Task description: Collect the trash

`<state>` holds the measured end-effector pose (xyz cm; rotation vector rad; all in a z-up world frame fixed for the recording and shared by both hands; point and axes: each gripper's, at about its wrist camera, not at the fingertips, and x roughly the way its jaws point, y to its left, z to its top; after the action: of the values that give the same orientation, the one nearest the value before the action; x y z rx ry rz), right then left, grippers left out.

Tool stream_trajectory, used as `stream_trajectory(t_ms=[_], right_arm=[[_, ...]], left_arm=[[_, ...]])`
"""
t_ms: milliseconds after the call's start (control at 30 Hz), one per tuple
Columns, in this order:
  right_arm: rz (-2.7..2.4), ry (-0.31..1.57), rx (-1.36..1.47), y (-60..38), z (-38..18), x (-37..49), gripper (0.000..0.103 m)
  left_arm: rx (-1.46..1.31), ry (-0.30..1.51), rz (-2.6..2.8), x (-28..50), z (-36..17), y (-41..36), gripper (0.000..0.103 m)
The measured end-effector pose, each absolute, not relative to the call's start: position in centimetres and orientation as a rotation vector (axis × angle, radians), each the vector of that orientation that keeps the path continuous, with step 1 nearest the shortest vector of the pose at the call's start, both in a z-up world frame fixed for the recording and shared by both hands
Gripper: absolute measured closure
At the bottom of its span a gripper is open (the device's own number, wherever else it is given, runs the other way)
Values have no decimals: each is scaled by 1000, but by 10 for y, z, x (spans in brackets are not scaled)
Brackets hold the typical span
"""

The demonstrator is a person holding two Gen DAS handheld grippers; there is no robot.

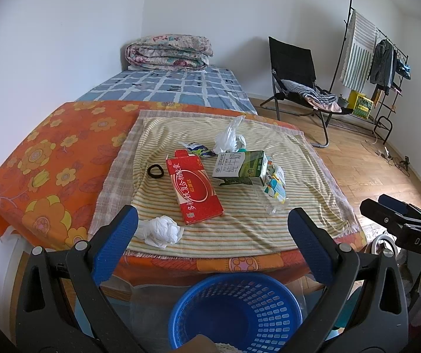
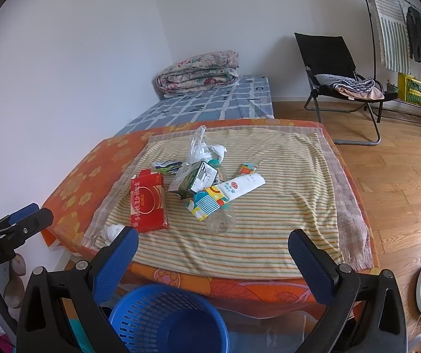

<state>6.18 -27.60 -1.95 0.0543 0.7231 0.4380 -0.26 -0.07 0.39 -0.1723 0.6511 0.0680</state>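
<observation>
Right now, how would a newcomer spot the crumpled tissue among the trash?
Find the yellow striped towel covering the orange floral tabletop. At its near left corner, beside the flat red cardboard box, lies a crumpled white tissue wad: the only plain white, unprinted paper ball there.

An orange tablecloth point(image 1: 48, 158) printed with yellow flowers is overlaid by a towel point(image 1: 240, 223) striped in yellow, white and orange. A red box point(image 1: 194, 189), a green-and-white carton point(image 1: 241, 166) and white crumpled tissue point(image 1: 160, 231) are seen there. A blue perforated basket point(image 1: 237, 309) is shown nearest.
</observation>
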Motion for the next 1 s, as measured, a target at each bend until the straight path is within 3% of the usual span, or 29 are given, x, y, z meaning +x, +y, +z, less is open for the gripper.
stream_trajectory(t_ms=[1000], right_arm=[[451, 743, 88, -280, -23, 63, 0]], left_arm=[[-171, 652, 69, -3, 4, 0, 0]])
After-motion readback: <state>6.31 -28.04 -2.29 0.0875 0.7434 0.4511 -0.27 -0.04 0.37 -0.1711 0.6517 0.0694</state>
